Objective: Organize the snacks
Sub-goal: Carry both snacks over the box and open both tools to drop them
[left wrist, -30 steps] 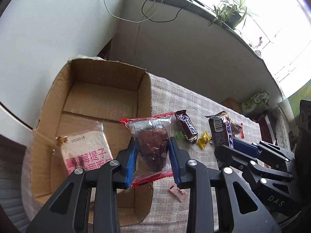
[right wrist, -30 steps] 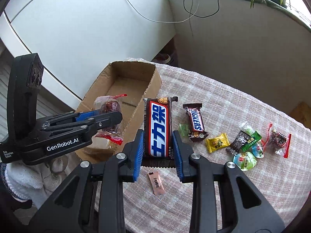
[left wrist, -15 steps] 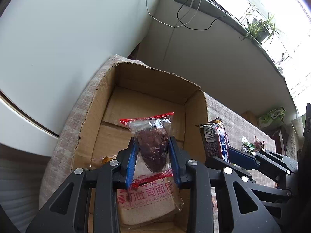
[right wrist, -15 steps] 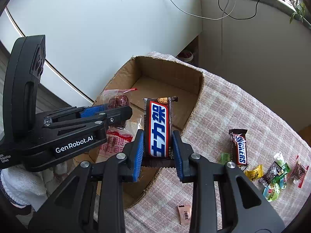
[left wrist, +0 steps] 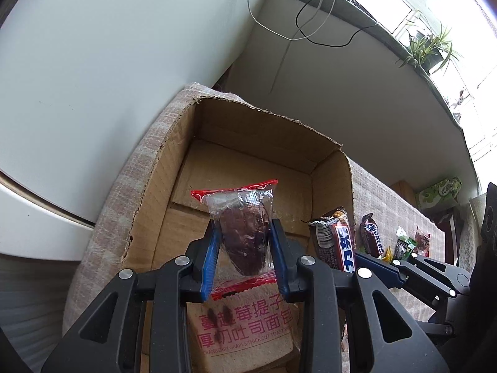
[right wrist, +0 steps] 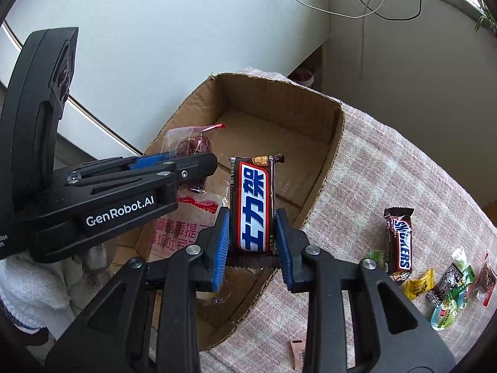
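My left gripper (left wrist: 243, 259) is shut on a clear, red-edged packet of dark dried fruit (left wrist: 245, 236), held above the open cardboard box (left wrist: 267, 130). A wrapped toast slice with pink print (left wrist: 245, 329) lies on the box floor beneath it. My right gripper (right wrist: 252, 245) is shut on a brown chocolate bar with blue characters (right wrist: 253, 205), hanging over the box's (right wrist: 335, 143) right part. In the right wrist view the left gripper (right wrist: 198, 163) sits to the left with the fruit packet (right wrist: 189, 144). In the left wrist view the chocolate bar (left wrist: 337, 242) shows at the right.
On the checked tablecloth (right wrist: 403, 171) right of the box lie a small Snickers bar (right wrist: 400, 242), a yellow candy (right wrist: 417, 284), several green and dark wrapped sweets (right wrist: 450, 286) and a pink sachet (right wrist: 299, 351). A white wall and hanging cables (right wrist: 366, 0) stand behind the box. A white-gloved hand (right wrist: 28, 295) holds the left gripper.
Both grippers have moved left from above the tablecloth to over the box and come a little lower, each keeping its snack.
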`<state>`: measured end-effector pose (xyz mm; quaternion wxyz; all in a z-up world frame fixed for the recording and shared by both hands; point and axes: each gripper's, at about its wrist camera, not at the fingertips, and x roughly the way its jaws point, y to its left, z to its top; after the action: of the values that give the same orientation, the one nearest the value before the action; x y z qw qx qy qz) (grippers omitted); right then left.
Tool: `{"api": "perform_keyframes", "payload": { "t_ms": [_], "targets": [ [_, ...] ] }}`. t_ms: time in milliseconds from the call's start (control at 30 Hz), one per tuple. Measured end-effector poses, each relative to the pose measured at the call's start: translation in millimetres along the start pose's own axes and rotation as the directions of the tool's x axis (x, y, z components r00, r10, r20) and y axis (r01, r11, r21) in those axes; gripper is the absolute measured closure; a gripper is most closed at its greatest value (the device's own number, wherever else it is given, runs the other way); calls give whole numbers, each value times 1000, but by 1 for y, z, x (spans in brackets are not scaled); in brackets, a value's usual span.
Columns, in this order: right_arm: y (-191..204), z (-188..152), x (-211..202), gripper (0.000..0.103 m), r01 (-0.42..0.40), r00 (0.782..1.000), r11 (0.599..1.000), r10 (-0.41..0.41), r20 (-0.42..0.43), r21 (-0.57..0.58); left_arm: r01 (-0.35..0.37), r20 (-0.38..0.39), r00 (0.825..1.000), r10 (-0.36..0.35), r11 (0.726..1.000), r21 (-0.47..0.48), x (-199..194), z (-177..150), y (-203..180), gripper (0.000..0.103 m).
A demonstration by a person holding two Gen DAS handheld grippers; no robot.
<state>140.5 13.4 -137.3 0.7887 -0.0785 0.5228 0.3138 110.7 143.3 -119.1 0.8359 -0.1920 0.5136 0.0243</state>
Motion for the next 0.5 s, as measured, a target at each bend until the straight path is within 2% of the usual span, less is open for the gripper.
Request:
{"api": "perform_keyframes", "payload": {
  "t_ms": [100, 167, 200, 500],
  "targets": [
    [1, 2, 1, 72, 7, 1000, 1000, -7, -3, -5, 1, -8, 1000, -1, 1000, -2, 1, 2, 0, 73],
    [1, 2, 1, 59, 15, 1000, 1000, -15, 0, -7, -9, -14, 1000, 9, 1000, -8, 2, 3, 1, 70],
    [1, 2, -1, 57, 17, 1000, 1000, -17, 5, -8, -9, -13, 1000, 8, 1000, -12, 2, 3, 3, 70],
    [-4, -2, -14, 57, 10, 1000, 1000, -10, 25, 7, -14, 5, 1000, 14, 1000, -4, -7, 0, -1, 70]
  ]
}}
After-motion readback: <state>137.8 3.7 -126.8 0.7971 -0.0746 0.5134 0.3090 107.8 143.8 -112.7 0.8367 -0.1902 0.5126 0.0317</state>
